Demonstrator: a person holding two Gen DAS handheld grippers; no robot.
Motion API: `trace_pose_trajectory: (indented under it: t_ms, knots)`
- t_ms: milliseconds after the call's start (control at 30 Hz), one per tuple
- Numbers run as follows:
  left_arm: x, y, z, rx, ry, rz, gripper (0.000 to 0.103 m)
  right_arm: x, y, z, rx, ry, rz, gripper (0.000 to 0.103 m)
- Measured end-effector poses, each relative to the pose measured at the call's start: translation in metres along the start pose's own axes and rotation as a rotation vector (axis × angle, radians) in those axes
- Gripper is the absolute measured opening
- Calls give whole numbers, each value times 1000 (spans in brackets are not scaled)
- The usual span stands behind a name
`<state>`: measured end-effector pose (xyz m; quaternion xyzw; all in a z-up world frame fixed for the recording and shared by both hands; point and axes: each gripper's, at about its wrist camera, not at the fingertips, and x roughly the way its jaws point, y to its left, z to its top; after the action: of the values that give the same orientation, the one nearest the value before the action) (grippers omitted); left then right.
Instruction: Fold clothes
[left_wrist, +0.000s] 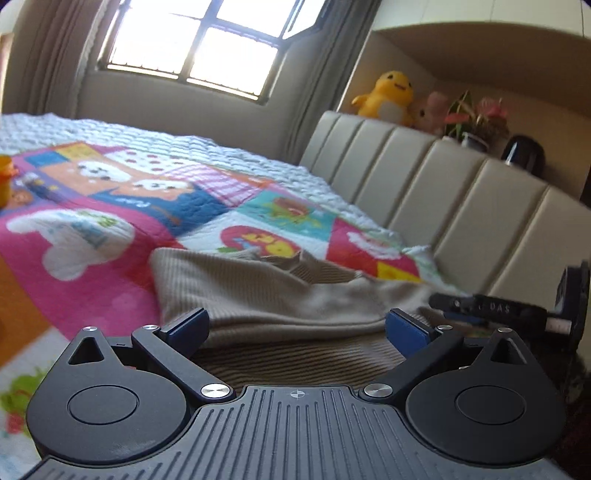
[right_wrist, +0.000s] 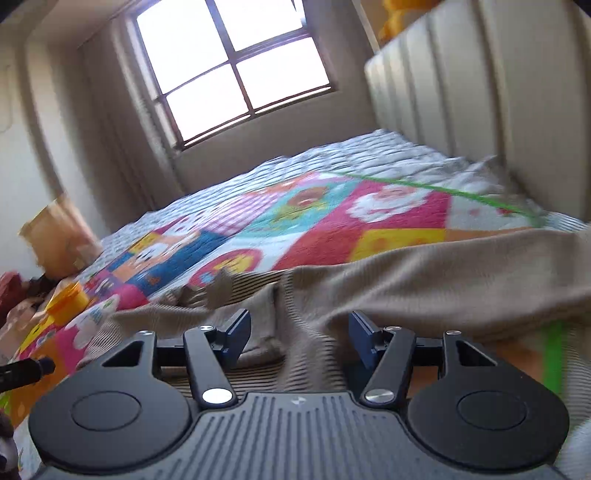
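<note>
Beige knit garment (left_wrist: 266, 295) lies rumpled on the bed quilt (left_wrist: 110, 229) — left gripper (left_wrist: 295, 328) gaping wide, right gripper (right_wrist: 299, 332) half-apart, neither clamping cloth. Pinch one hem layer, pull flat before folding.

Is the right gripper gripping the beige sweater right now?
Apart: the right wrist view shows the right gripper's fingers open, a sweater ridge between them unpinched.

A bed (left_wrist: 258, 173) fills the frame's middle under a bright patchwork quilt (left_wrist: 110, 229). A beige ribbed garment (left_wrist: 266, 295) lies rumpled on the quilt, lower centre. A yellow toy (left_wrist: 4, 181) sits at the left edge.
</note>
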<state>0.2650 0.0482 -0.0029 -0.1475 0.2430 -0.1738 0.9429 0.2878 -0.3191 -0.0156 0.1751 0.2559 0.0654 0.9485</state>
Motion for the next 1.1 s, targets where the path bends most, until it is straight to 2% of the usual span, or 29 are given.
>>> trace_pose_trajectory:
  t_ms: [67,167,267,367,533,667,800,1000,1100]
  knots:
    - [13,-1,-10,-53,-15,18,103,-20,-42,3,134,-45,-109,59]
    - [32,9,-29,-103,37,78,103,-43,-106,4,328,-108,-247,58]
    - [30,17,-29,-141,12,64,103,-51,-149,6,436,-165,-339,53]
    - [31,23,-29,-174,7,50,103,-45,-174,7,491,-189,-360,52]
    - [32,23,-29,-171,8,54,103,-20,-192,8,516,-163,-343,47]
    - [31,24,-29,-179,7,49,103,-4,-186,13,426,-139,-347,35]
    - [31,25,-29,-187,4,44,103,-6,-169,24,267,-170,-384,21]
    - [29,30,-30,-219,-6,23,103,-24,-126,54,113,-228,-319,19]
    - [28,32,-31,-231,-12,13,103,-35,-89,70,53,-252,-255,18]
